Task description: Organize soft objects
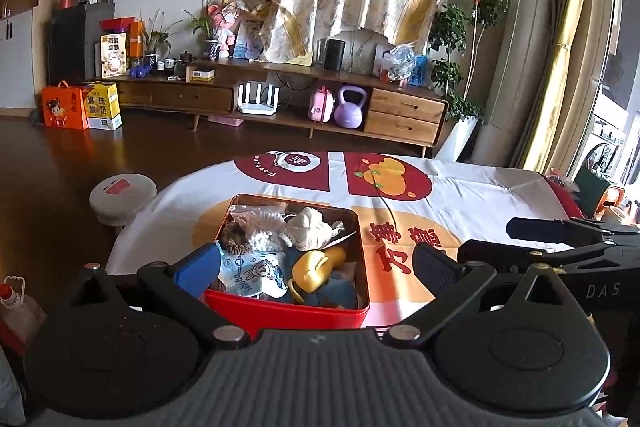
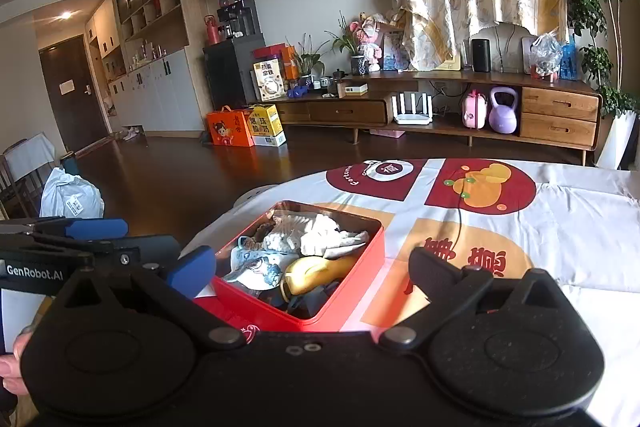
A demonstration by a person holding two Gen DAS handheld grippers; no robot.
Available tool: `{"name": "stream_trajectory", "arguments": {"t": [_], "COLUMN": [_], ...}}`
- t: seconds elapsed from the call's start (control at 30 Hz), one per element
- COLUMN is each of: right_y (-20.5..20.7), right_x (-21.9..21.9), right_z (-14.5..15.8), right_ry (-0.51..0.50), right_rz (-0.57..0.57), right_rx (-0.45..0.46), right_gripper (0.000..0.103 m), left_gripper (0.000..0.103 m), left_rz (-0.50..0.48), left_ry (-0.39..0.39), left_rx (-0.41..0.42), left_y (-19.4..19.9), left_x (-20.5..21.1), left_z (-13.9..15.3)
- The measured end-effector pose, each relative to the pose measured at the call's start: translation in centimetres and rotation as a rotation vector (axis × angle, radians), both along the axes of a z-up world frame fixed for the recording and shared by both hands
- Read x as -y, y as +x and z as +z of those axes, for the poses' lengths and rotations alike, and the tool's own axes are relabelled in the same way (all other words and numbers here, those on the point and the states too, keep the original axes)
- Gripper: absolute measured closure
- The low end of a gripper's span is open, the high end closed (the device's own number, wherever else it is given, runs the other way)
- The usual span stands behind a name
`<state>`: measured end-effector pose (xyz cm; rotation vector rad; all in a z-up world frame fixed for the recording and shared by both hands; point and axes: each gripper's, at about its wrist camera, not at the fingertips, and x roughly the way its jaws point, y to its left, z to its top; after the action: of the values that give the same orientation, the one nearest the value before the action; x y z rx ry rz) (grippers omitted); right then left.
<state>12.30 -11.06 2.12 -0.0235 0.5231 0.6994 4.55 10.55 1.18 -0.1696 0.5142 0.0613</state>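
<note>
A red tin box (image 1: 288, 309) (image 2: 352, 291) sits on the table near its front left edge. It holds several soft things: a white cloth bundle (image 1: 310, 227) (image 2: 328, 237), a yellow soft toy (image 1: 316, 269) (image 2: 316, 269), a pale blue printed pouch (image 1: 256, 273) (image 2: 256, 273), a brown scrunchie (image 1: 236, 241) and a white knit piece (image 1: 260, 219). My left gripper (image 1: 316, 267) stands open, its fingers on either side of the box, holding nothing. My right gripper (image 2: 310, 267) is also open and empty, just in front of the box. The right gripper's fingers (image 1: 536, 231) show at the right of the left wrist view.
The table carries a white cloth with red and orange prints (image 1: 460, 203) (image 2: 560, 227). A round white stool (image 1: 122, 197) stands left of the table. A wooden TV cabinet (image 1: 404, 111) (image 2: 556, 115) lines the far wall. A hand (image 2: 16, 355) holds the left gripper.
</note>
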Motion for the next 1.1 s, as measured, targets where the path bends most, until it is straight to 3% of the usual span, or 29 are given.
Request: {"name": "stream_trajectory", "arguments": {"t": [1.1], "right_y": [-0.33], "right_x": [0.04], "right_z": [-0.61], "right_ry": [0.007], "right_rz": [-0.015], "right_rx": [-0.009], "right_gripper": [0.000], "left_gripper": [0.000], "left_rz": [-0.011], "left_ry": [0.001], "left_rx": [0.000], "left_y": [0.12], "left_x": [0.28], "left_z": [-0.09]}}
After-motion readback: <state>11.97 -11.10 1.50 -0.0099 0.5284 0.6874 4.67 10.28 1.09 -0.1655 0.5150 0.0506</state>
